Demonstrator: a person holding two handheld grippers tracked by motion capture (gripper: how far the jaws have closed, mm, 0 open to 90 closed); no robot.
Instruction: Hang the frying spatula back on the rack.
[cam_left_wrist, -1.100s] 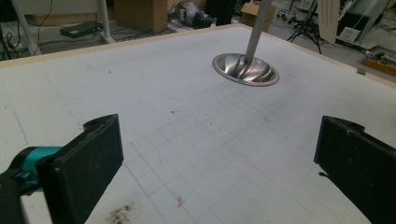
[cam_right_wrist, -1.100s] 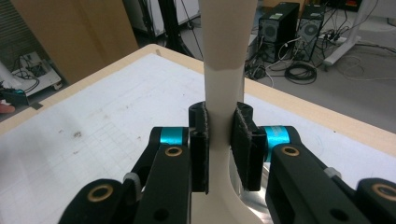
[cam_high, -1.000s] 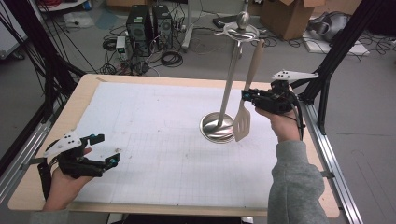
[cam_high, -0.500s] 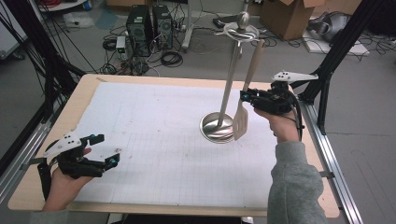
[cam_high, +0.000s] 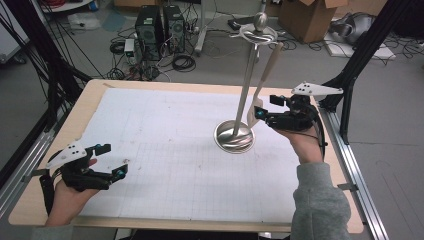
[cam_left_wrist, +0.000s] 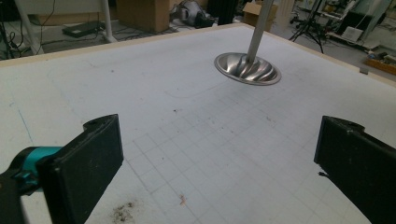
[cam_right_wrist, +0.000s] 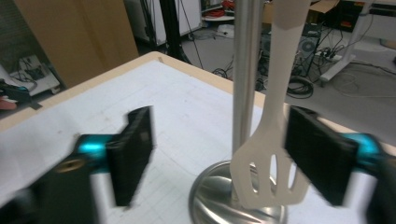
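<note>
The high view looks forward and down from above the near edge of the table (cam_high: 150, 100), with the utensil stand (cam_high: 235, 137) right of centre. The left gripper view sits low near the table's surface, facing the stand (cam_left_wrist: 247, 67) from well away. The right gripper view looks at the same stand (cam_right_wrist: 245, 70) from close beside it.

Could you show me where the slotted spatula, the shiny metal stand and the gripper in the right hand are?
slotted spatula (cam_right_wrist: 270, 179): right gripper view, on its slotted blade.
metal stand (cam_high: 234, 137): high view, on its round base.
right gripper (cam_high: 261, 113): high view, midway between its fingertips, beside the spatula's blade.
</note>
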